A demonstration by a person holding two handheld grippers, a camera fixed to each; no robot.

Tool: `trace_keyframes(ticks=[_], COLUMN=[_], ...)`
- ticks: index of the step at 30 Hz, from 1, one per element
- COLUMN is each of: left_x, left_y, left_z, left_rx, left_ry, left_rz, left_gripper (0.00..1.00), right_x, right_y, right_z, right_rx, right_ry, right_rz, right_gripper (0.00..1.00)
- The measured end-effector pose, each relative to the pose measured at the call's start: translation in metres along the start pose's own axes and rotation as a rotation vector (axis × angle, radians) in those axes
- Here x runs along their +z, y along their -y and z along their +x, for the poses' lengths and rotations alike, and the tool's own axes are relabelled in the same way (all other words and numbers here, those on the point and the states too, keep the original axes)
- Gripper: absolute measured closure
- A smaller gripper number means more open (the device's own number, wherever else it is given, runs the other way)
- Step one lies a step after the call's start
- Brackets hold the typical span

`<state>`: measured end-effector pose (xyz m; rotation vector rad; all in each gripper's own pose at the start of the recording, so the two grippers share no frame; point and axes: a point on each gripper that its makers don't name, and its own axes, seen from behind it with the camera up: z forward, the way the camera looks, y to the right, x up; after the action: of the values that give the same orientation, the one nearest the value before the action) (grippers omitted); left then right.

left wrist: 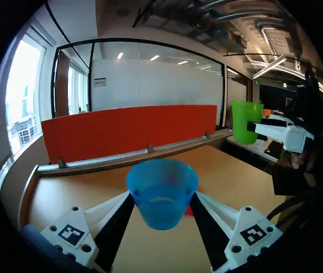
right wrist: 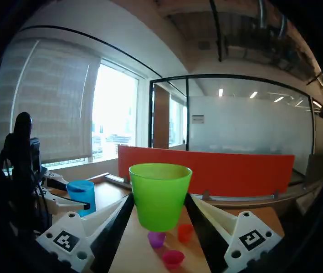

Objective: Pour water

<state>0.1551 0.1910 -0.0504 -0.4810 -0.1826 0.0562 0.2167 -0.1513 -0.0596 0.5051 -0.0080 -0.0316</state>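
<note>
My left gripper [left wrist: 162, 200] is shut on a translucent blue cup [left wrist: 162, 192] held upright above the wooden desk [left wrist: 70, 195]; liquid shows in its lower half. At the right edge of the left gripper view, the other gripper [left wrist: 279, 133] holds a green cup [left wrist: 245, 121] level and higher up. In the right gripper view, my right gripper [right wrist: 160, 204] is shut on that green cup [right wrist: 160, 195], upright. The blue cup [right wrist: 82, 195] and the left gripper [right wrist: 52, 193] appear at the left, lower than the green cup.
An orange divider panel [left wrist: 129, 129] runs along the desk's back edge. Small purple [right wrist: 156, 238], orange [right wrist: 185, 232] and pink [right wrist: 172, 258] cups stand on the desk [right wrist: 138, 250] below the green cup. Windows lie to the left, a glass wall behind.
</note>
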Motion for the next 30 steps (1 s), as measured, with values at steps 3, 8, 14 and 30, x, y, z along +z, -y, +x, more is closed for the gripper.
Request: trace_keyframes(ticks=[3,8,14,30], left_x=[0.002,0.005,0.007,0.016], left_y=[-0.005,-0.015,-0.025,-0.056], left_z=[0.01,0.028,0.049,0.087], left_rx=[0.015,0.039,0.087,0.268], left_ry=[-0.007,-0.017,-0.024,-0.05], left_rz=[-0.019,-0.056,-0.097,-0.16], left_gripper=[0.19,0.19,0.19,0.19], right_x=[-0.004,-0.01,-0.015,-0.021], right_y=[0.001,0.002,0.006,0.021], right_z=[-0.002,-0.013,-0.022,-0.043], right_rx=[-0.012,-0.029,-0.032,-0.022], right_ry=[-0.001,0.011,0.023,0.049], right_rz=[0.004,0.008,0.021,0.067], right_gripper=[0.16,0.16,0.16,0.16])
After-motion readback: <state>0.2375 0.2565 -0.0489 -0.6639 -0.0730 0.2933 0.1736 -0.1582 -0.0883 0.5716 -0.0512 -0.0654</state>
